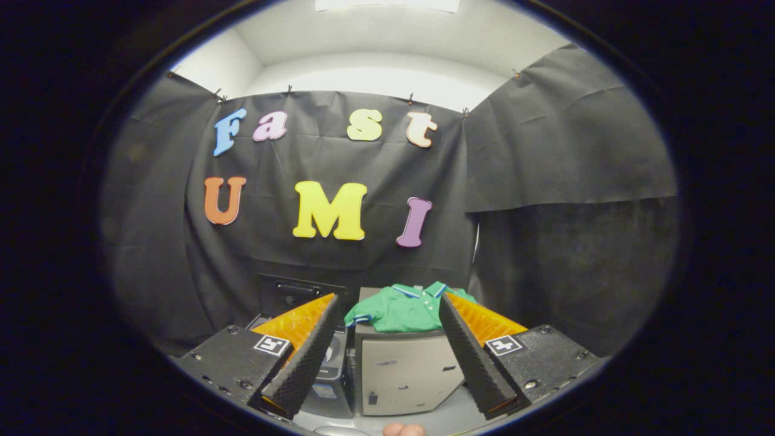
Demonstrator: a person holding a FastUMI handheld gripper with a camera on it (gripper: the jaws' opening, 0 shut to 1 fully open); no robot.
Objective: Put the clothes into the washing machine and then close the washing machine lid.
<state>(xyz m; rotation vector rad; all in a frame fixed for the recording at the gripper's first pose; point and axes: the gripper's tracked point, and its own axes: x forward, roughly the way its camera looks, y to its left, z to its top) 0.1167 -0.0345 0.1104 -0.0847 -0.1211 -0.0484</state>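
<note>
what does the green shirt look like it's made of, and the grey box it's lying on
The green shirt looks like soft knit cloth, matte, judging by its limp folds and striped collar trim. The grey box under it looks like smooth moulded plastic, slightly glossy, with rounded edges; painted metal can't be ruled out. The gripper hangs short of both, jaws open.

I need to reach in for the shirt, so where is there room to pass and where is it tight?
The gripper jaws stand open, and the gap ahead of them to the green shirt is free. The shirt covers the top of the grey box. It is tight where that box and the dark washing machine stand close beside each other.
</note>
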